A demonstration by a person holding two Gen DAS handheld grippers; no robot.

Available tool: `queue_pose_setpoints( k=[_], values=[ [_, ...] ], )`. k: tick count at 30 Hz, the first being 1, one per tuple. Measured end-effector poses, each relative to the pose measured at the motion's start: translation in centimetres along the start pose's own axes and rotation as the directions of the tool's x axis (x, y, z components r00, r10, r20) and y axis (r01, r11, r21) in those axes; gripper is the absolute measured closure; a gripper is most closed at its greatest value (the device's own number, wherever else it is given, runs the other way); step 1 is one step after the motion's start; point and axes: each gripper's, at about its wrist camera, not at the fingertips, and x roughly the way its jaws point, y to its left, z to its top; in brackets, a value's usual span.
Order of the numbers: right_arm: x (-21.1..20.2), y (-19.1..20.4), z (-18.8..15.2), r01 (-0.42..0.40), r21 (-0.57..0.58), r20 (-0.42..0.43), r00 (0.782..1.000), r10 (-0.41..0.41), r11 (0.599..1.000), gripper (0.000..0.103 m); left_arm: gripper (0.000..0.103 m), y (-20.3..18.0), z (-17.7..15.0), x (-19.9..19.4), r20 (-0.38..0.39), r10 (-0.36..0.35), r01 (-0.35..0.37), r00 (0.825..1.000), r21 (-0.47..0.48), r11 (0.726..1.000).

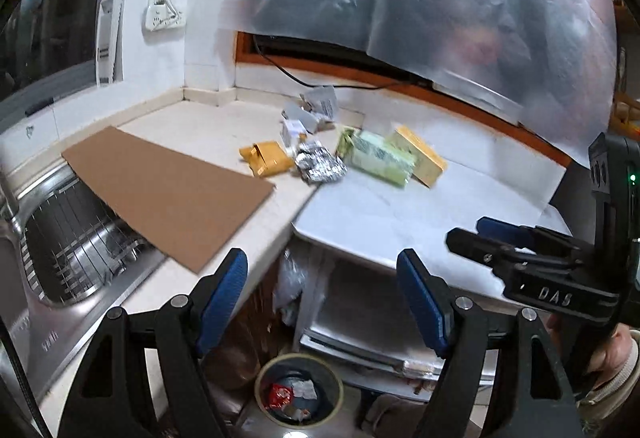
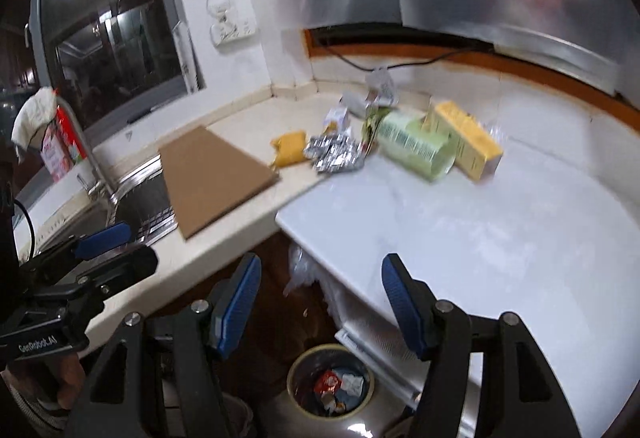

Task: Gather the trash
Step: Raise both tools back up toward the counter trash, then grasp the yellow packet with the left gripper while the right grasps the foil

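The counter [image 1: 208, 134] ahead carries 1 cardboard sheet [image 1: 168, 194] left of the gripper. Crumpled foil [image 1: 320, 166], a green box [image 1: 380, 158] and a yellow box [image 1: 422, 156] lie farther ahead.

The left claw [image 1: 322, 302] hangs open and empty above the trash bin [image 1: 262, 384], cartons [image 1: 380, 158] beyond.

white counter [image 2: 500, 238] bare, trash pile [image 2: 400, 146] behind

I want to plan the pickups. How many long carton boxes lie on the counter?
2: a green box beside the foil wrapper, and a yellow box touching its far side. Small scraps behind may hide more.
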Motion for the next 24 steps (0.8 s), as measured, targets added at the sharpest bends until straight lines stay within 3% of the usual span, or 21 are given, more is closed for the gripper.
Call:
queue_pose_setpoints(
  k=[8,15,24],
  values=[
    [3.6,-1.8,4.7,-0.025,0.027,-0.049,0.998,0.026,0.999,0.040,0.028,2.2,4.9,3.9,-0.045,0.004,-0.004,0.999,-0.006,1.000],
    [11.0,-3.6,8.5,-0.092,0.132,-0.160,0.981,0.113,0.987,0.040,0.028,4.1,9.5,10.7,-0.142,0.012,-0.007,0.990,0.040,0.999],
    [20.1,-5.0,10.1,-0.073,0.261,-0.230,0.964,0.136,0.963,0.040,0.032,6.2,12.6,17.7,-0.211,0.014,-0.001,0.977,0.061,0.998]
  ],
)
